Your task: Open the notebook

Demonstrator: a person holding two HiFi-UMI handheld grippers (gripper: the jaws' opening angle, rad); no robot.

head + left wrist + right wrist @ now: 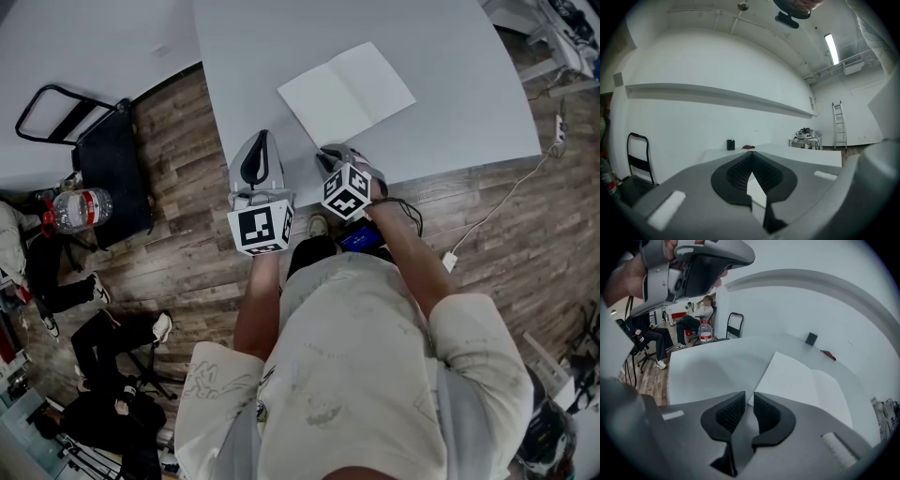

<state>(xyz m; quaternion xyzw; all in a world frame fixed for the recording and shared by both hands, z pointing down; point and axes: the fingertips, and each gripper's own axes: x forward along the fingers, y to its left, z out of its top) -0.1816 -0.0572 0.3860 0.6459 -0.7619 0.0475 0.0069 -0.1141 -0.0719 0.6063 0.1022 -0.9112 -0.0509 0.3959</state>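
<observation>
on the white surface the notebook lies open and flat, both blank pages facing up. my right claw is at the notebook's near corner, tilted down towards it, its jaws released to a narrow gap with nothing between them; the page corner shows just beyond the tips. my left claw is left of the notebook and apart from it, pointing level, clenched tip to tip on nothing. beyond the notebook's far side lie a small black box and a red thing.
</observation>
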